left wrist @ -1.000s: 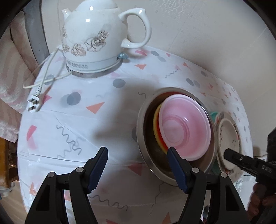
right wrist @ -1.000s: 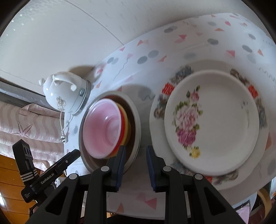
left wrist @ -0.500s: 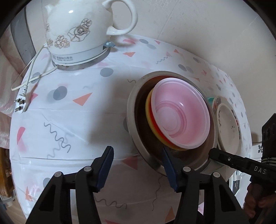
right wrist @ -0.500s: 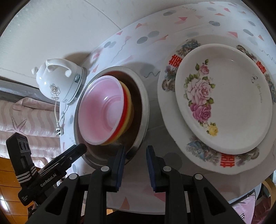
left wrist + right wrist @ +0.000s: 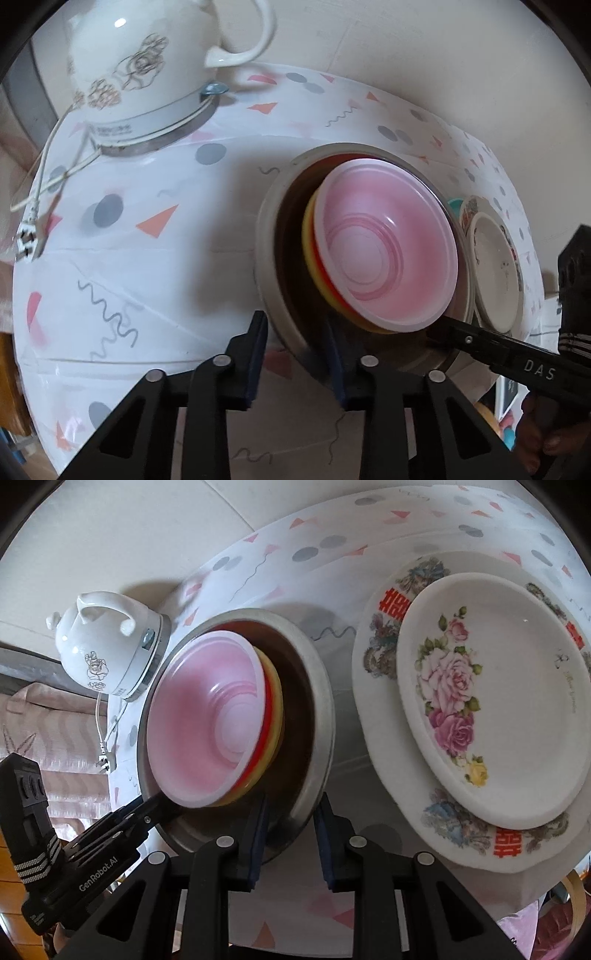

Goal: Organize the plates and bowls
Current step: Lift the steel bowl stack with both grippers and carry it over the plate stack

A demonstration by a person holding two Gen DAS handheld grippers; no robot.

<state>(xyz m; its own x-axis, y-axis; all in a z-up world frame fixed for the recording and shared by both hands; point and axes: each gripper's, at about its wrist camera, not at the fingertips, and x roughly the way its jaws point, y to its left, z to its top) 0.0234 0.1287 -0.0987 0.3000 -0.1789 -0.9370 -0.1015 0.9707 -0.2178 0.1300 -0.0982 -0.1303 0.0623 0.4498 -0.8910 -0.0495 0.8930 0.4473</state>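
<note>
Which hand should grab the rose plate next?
Probably the right. The right gripper, open astride the rim of the metal bowl, has the rose plate just beside it. The left gripper straddles the rim's other side, with the bowl between it and the plate.

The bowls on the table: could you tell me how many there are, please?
4 show: a metal bowl left of the plates, and nested inside it a pink bowl on a red one and a yellow one. More may be hidden underneath.
</note>
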